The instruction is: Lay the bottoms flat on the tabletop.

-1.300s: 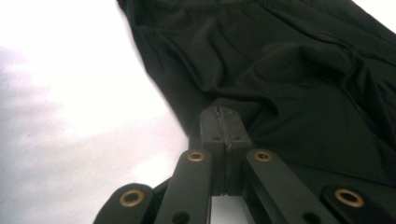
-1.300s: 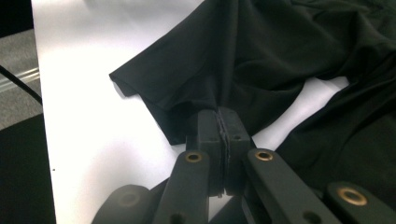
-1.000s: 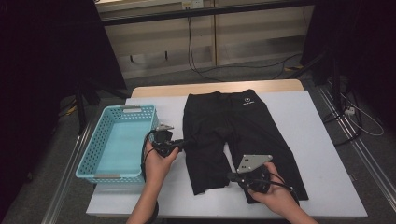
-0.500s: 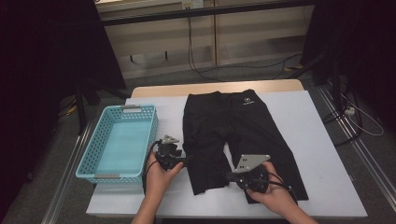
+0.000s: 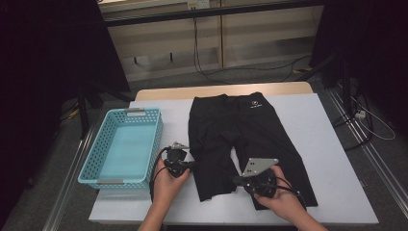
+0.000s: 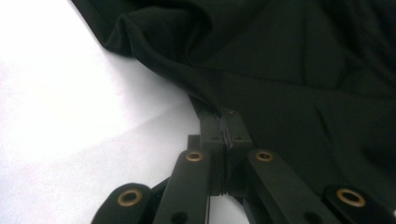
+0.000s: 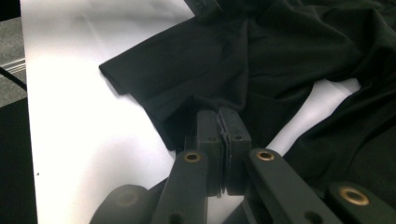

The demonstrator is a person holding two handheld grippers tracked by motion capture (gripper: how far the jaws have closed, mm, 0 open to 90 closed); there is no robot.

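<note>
On the white table point(image 5: 332, 159), both grippers pinch the black shorts point(image 5: 240, 130); the left gripper's point(image 6: 223, 122) jaws having just closed, lift evenly with the right gripper point(image 7: 219, 120).

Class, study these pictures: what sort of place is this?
Probably a lab or workshop set up for recording: a white table with black shorts and a blue basket, dark curtains, loose floor cables.
</note>
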